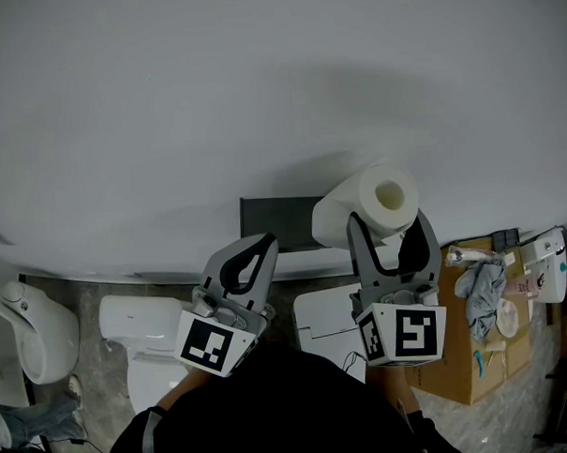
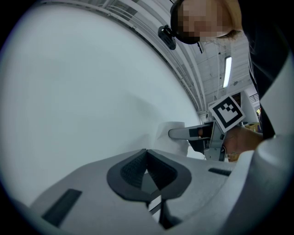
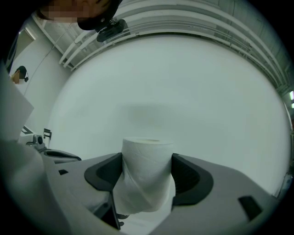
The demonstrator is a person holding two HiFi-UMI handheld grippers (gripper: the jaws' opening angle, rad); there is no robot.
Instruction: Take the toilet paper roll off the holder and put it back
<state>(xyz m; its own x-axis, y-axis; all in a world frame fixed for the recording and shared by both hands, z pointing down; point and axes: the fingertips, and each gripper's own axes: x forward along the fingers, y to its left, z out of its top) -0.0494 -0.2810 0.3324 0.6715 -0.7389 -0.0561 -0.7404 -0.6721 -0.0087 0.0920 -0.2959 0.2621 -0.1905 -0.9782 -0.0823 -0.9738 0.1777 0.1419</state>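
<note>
The white toilet paper roll [image 1: 374, 200] hangs in front of the white wall, its cardboard core facing up towards me. My right gripper [image 1: 388, 222] is shut on it, one jaw pressed on each side of the roll [image 3: 146, 176]. Just left of the roll, a dark rectangular holder plate [image 1: 275, 223] is fixed to the wall, with no roll on it. My left gripper [image 1: 262, 242] hovers below the plate, shut with its pads [image 2: 138, 170] meeting on nothing. From the left gripper view, the roll [image 2: 171, 132] and right gripper show at the right.
Below the wall stand a white toilet [image 1: 149, 328], a second white fixture [image 1: 33, 337] at far left, and a white lid [image 1: 322, 328]. A cardboard box [image 1: 472, 358] with cloth and small packets sits at the right. The person's dark sleeves fill the bottom.
</note>
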